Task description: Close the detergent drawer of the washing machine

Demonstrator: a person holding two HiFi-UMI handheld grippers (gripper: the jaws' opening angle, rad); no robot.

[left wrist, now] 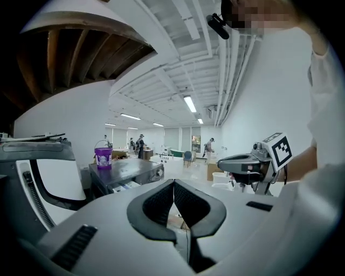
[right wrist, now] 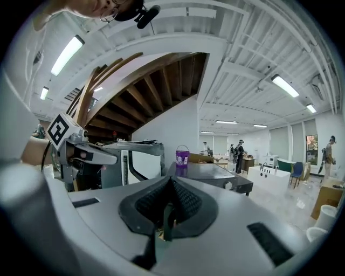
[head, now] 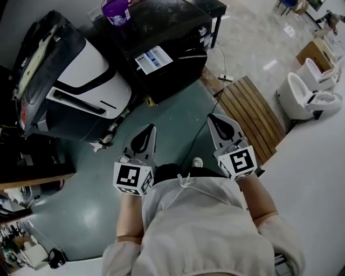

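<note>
The black washing machine [head: 167, 38] stands ahead of me across the green floor, with its white and blue detergent drawer [head: 153, 58] pulled out at the front. Both grippers are held up in front of the person's body, well short of the machine. My left gripper [head: 146, 129] is shut with nothing in it, and so is my right gripper [head: 215, 119]. In the left gripper view the machine [left wrist: 129, 171] shows beyond the shut left gripper [left wrist: 173, 183], with the drawer [left wrist: 126, 186] low on its front. The right gripper view shows the machine [right wrist: 210, 175] past the shut right gripper [right wrist: 170, 180].
A purple bucket [head: 116, 11] sits on the machine's top. A large white and black appliance [head: 81, 81] stands at the left. A wooden slatted platform [head: 250, 116] and white toilets [head: 307, 97] lie to the right. A cable [head: 202, 135] runs over the floor. People stand far back in the hall.
</note>
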